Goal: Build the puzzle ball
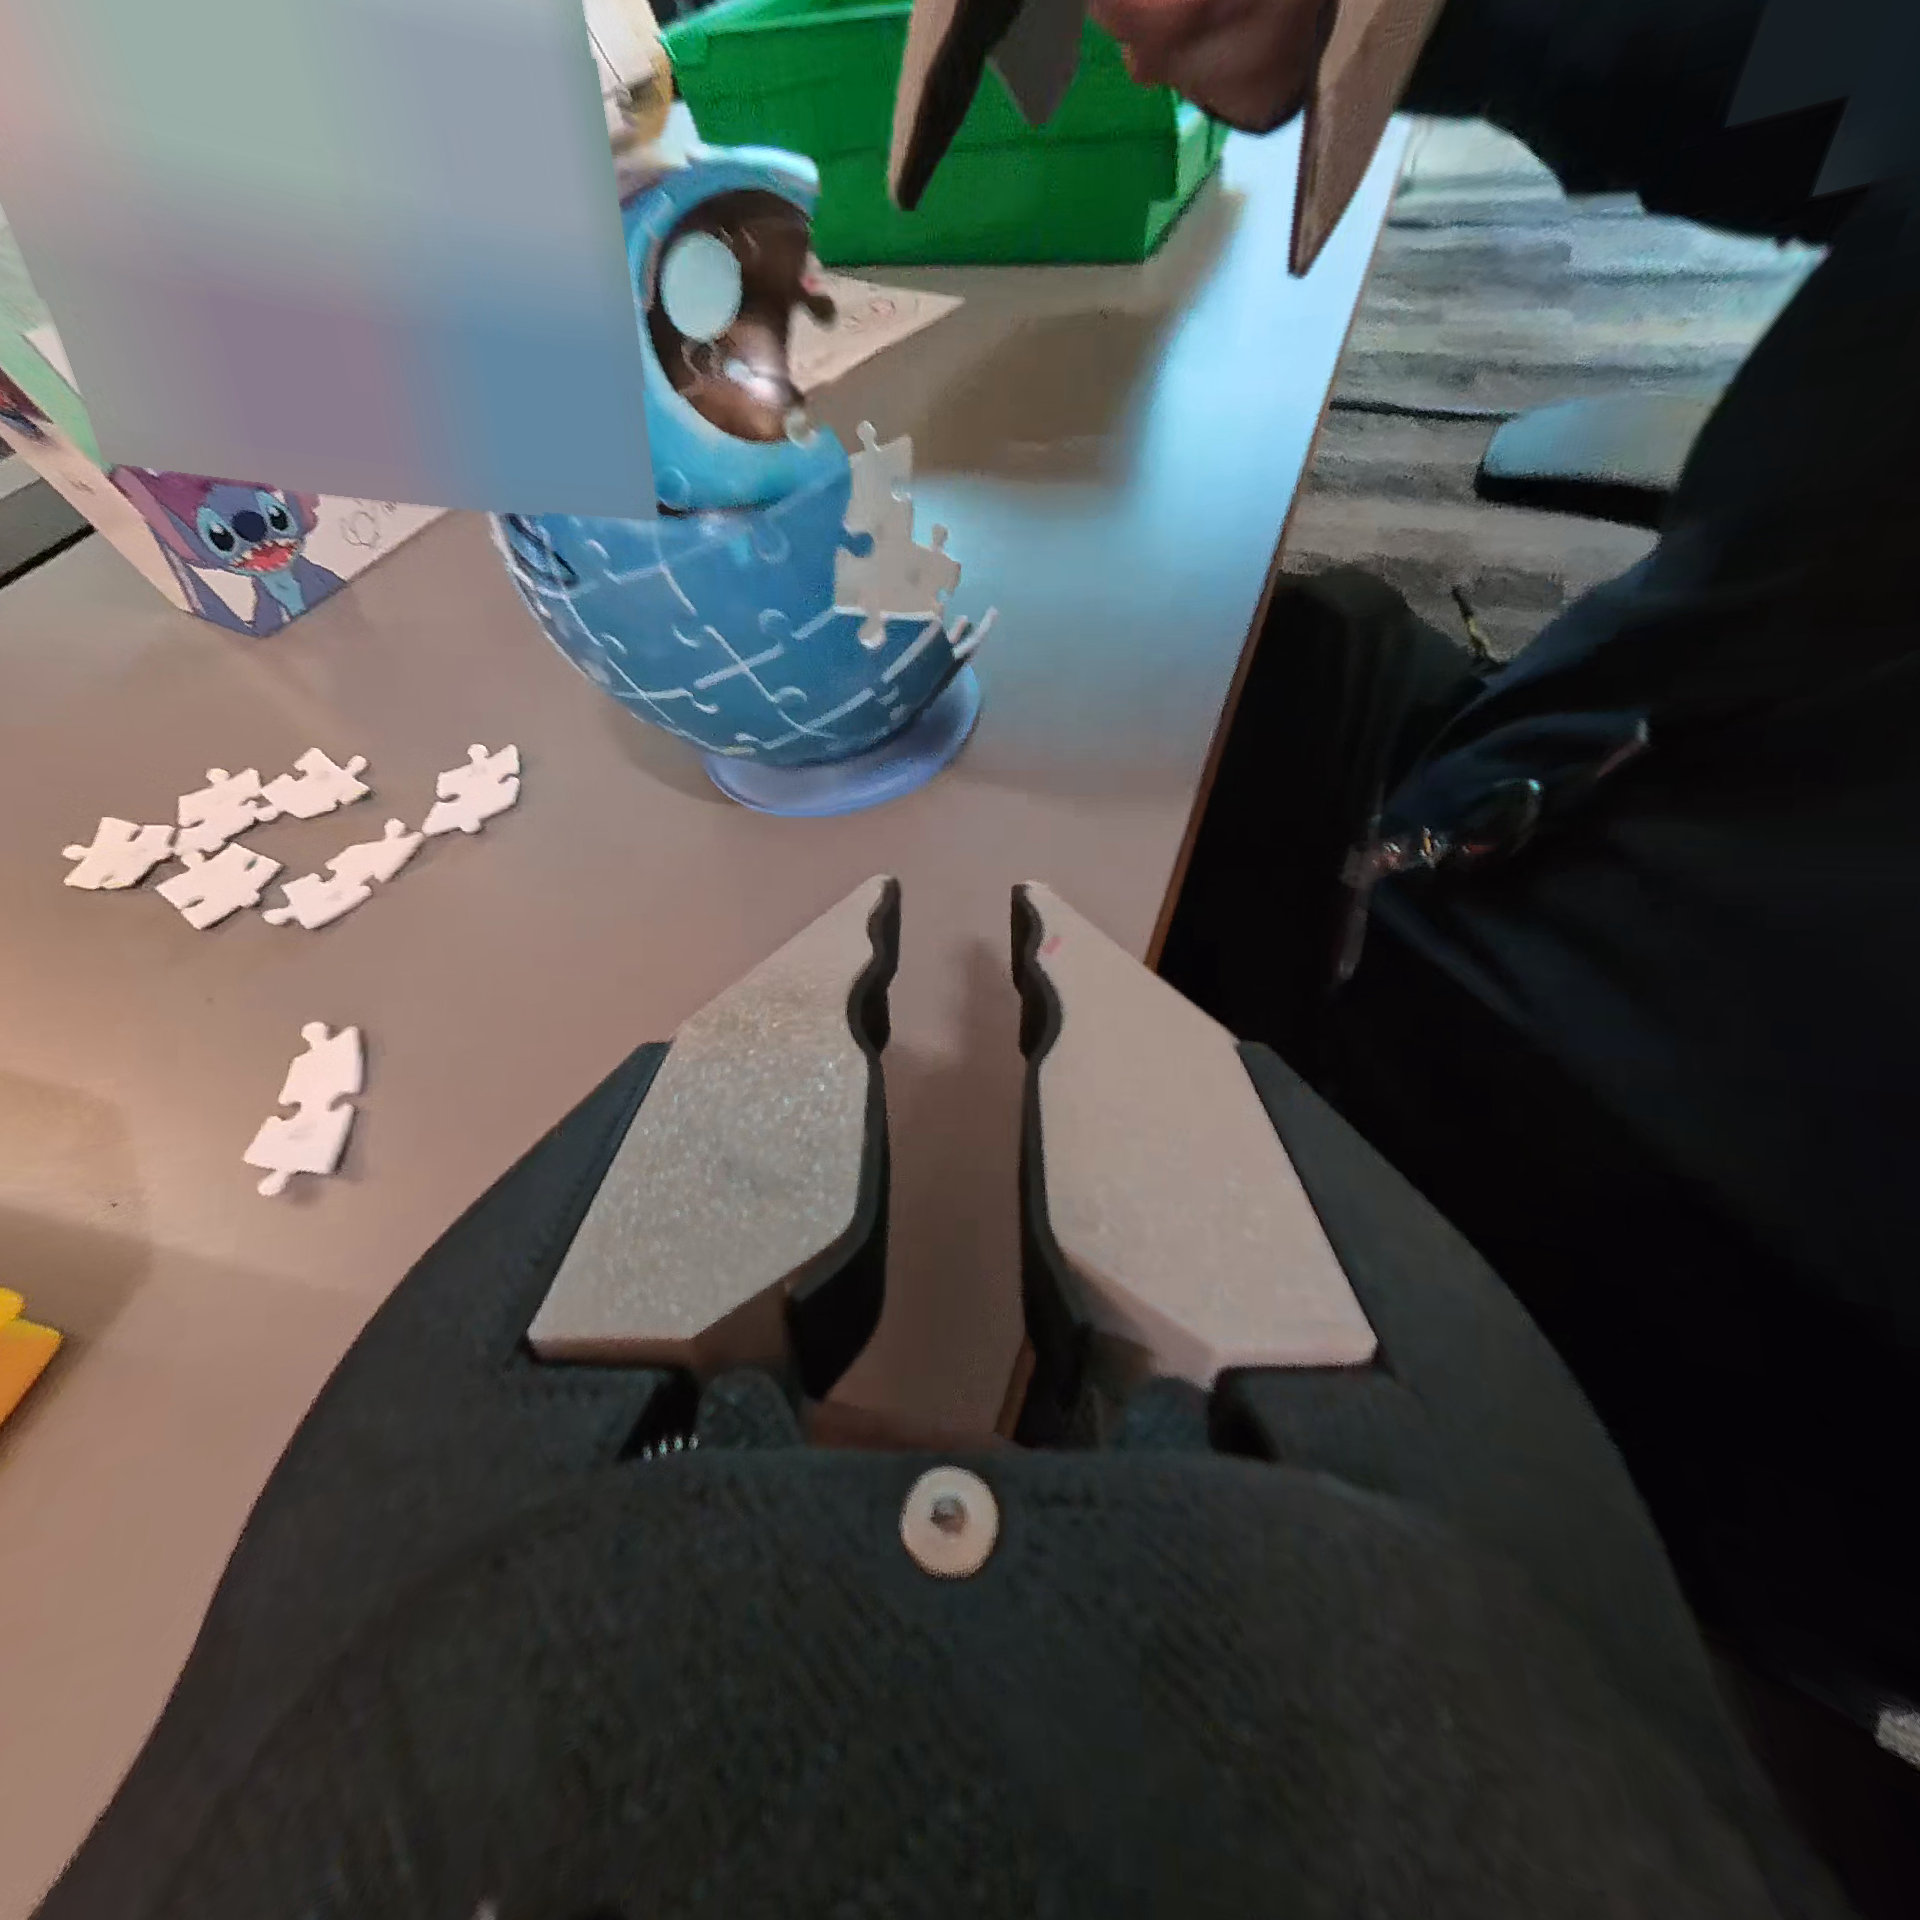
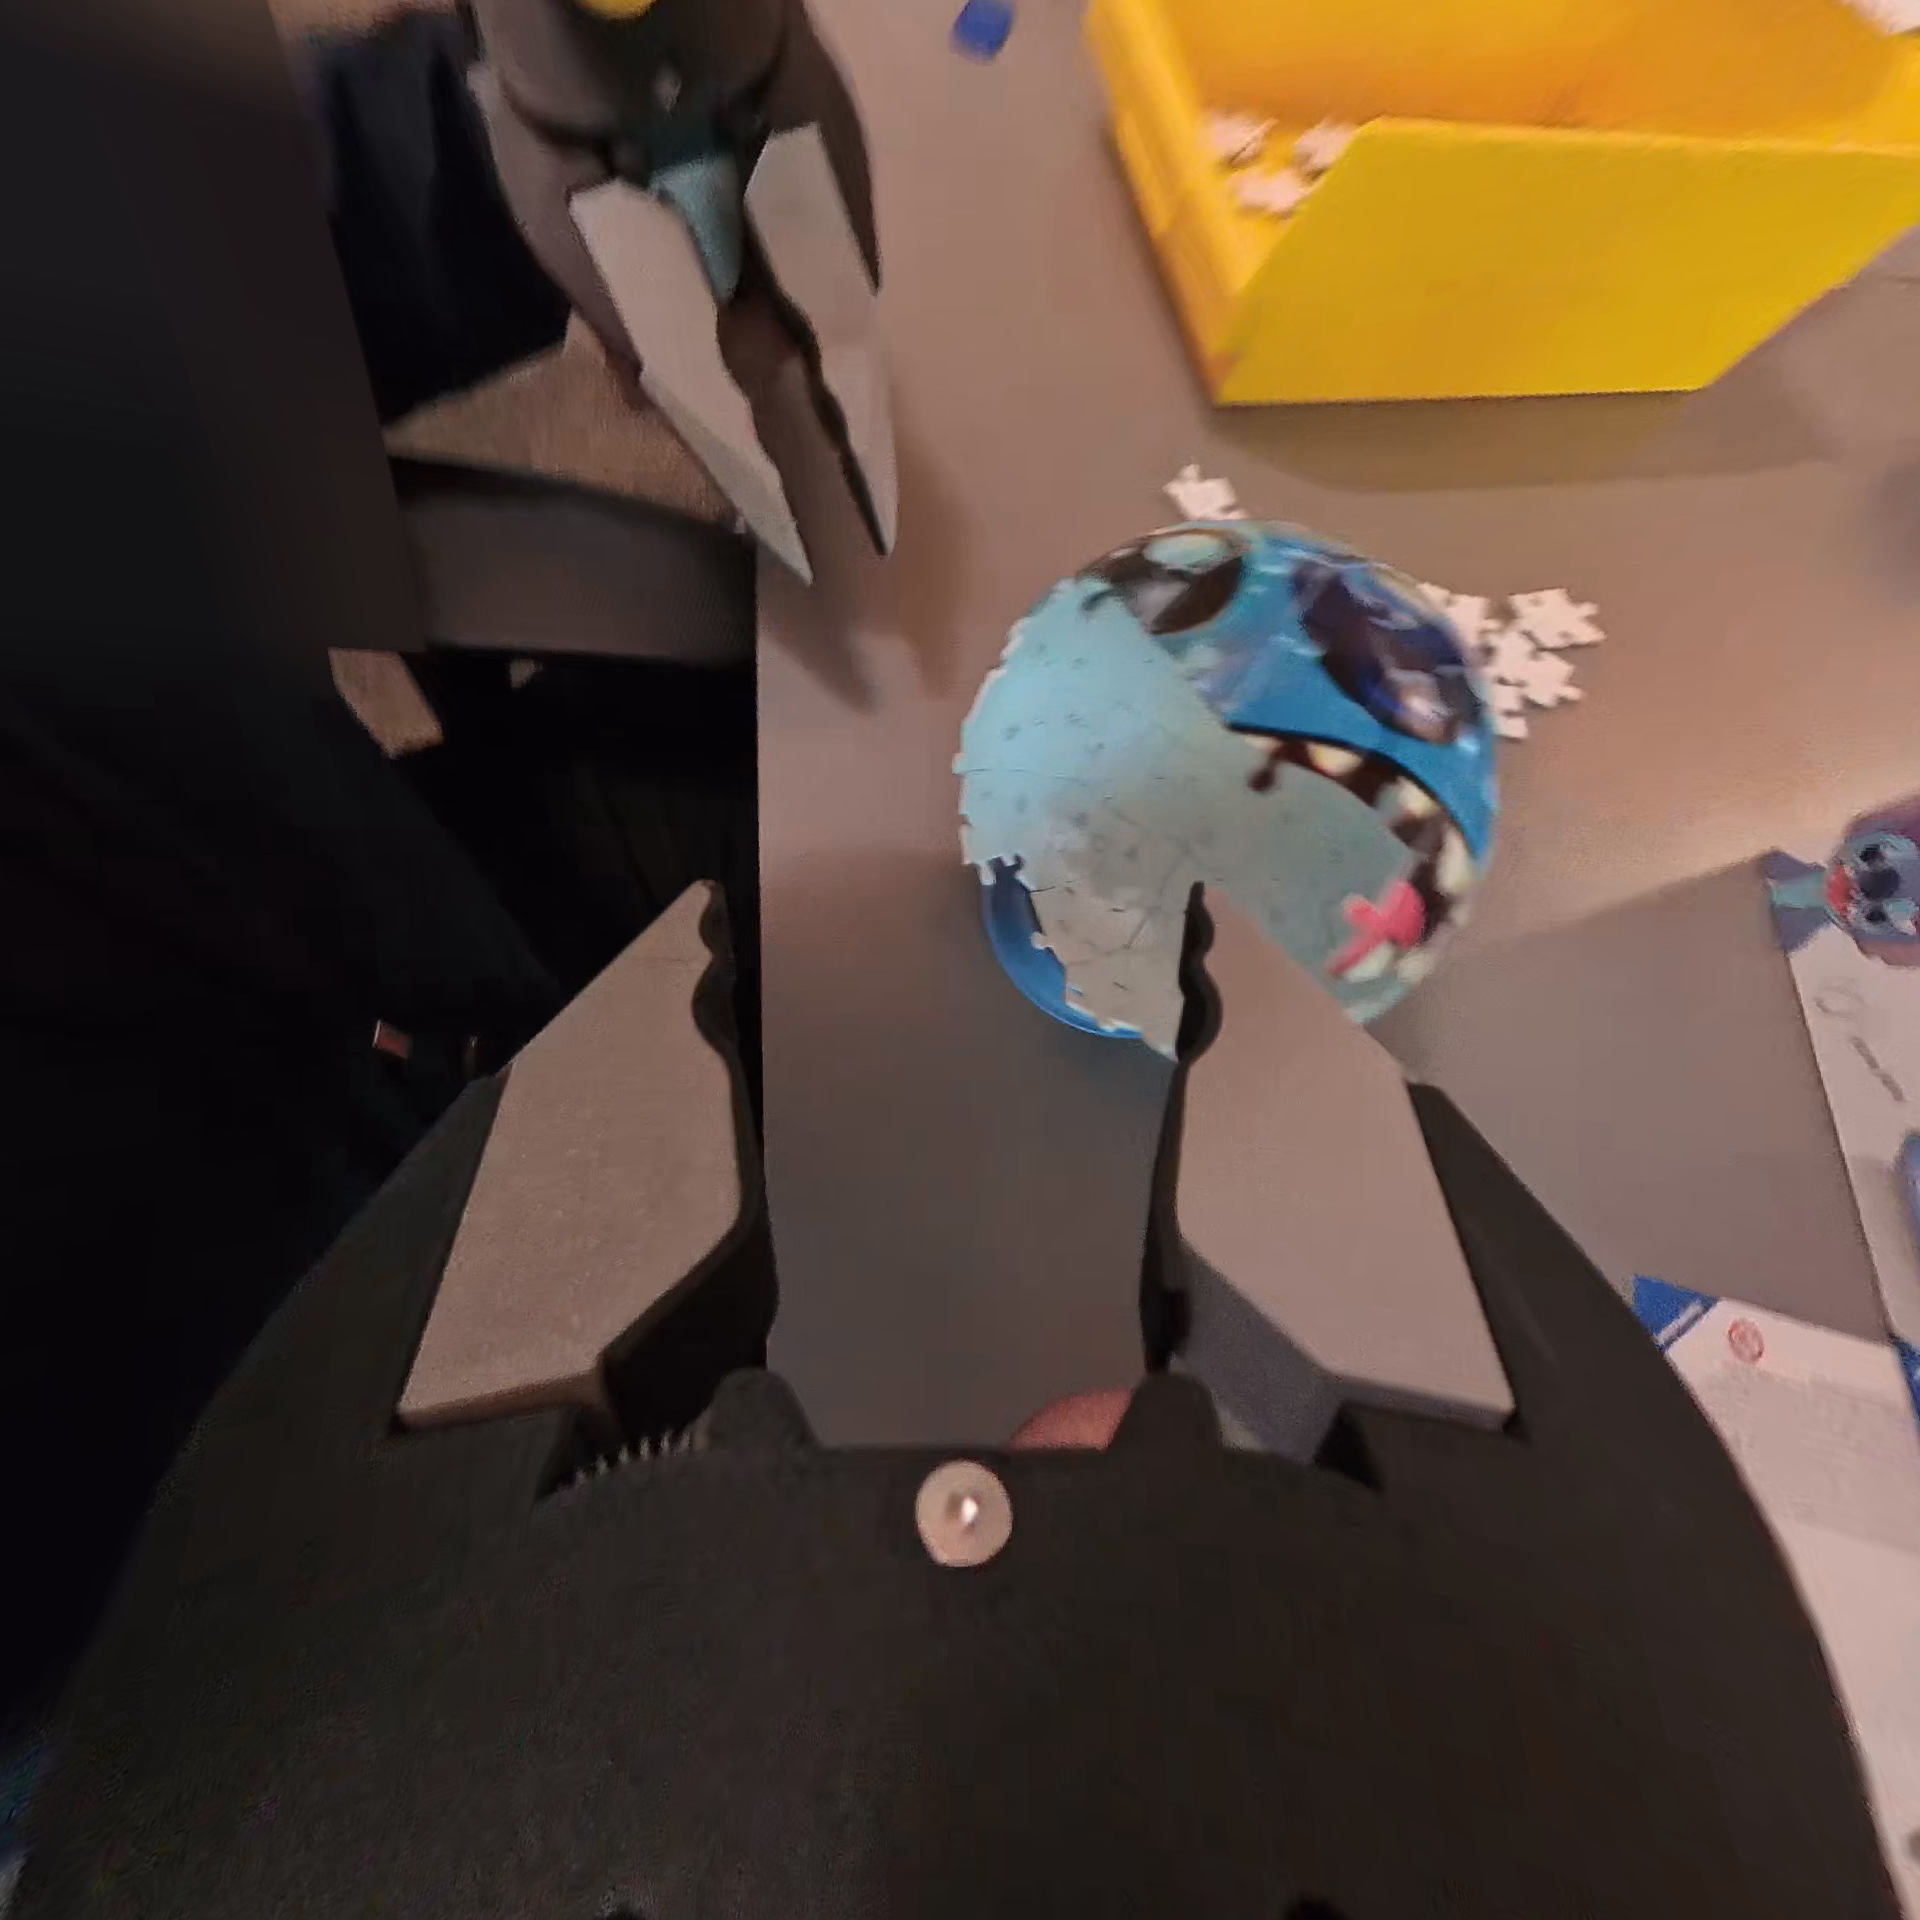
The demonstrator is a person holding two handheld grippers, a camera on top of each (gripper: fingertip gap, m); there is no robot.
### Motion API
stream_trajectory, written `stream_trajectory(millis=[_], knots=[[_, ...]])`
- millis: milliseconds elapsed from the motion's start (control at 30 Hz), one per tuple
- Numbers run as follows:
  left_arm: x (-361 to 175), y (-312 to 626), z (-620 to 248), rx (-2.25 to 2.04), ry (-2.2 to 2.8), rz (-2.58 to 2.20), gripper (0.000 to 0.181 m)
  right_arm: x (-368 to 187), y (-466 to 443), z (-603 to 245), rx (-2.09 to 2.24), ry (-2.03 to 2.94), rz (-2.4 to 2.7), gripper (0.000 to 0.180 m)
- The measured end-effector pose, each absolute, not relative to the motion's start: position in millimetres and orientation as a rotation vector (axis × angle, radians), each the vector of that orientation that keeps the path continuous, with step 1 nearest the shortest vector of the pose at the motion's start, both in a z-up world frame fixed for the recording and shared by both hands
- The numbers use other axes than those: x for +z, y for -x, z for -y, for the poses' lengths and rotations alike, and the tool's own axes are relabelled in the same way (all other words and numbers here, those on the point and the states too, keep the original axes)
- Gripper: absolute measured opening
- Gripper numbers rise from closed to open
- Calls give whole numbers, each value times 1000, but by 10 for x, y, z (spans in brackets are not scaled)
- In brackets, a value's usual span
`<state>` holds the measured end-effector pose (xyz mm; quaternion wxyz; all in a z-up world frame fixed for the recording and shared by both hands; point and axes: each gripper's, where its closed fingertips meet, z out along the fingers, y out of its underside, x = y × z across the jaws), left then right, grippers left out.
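— What colours does the puzzle ball (image 1: 717, 634) wear?
— Blue, crossed by pale jigsaw seams, on a lighter blue stand (image 1: 847, 774); its open inside is dark brown.
— And the loose pieces (image 1: 281, 842) to the left?
— White, on a grey-brown table (image 1: 1091, 582).
— The bins?
— One green (image 1: 987, 156), far; one yellow (image 2: 1507, 239).

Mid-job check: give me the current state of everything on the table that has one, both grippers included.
Puzzle ball: partly built, gap in the shell, upright on its blue stand.
Loose puzzle pieces: scattered flat on the table, white side up.
Yellow bin: open, white pieces inside.
Green bin: open, contents not visible.
Left gripper: open, narrow gap, empty.
Right gripper: open wide, empty.
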<state>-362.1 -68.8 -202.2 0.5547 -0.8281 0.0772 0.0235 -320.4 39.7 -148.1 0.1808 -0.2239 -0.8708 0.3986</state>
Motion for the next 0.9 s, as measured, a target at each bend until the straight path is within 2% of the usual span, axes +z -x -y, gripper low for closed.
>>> stream_trajectory(millis=[133, 267, 400, 633, 900], knots=[[-1930, 3762, 550, 70, 1959, -133, 30, -1419, 3229, -658, 1346, 814, 2289, 79], [-1923, 3797, 437, 27, 2001, -191, 52, -1646, 3281, -783, 1473, 1008, 2235, 75], [-1918, 3862, 403, 42, 2069, -311, 72, -1761, 3341, -821, 1501, 1056, 2200, 76], [-1934, 3972, 303, 10, 2139, -396, 95, -1798, 3434, -932, 1592, 1050, 2124, 78], [-2164, 4120, 133, -6, 2257, -415, 96, -1833, 3658, -1032, 1687, 1014, 2130, 79]])
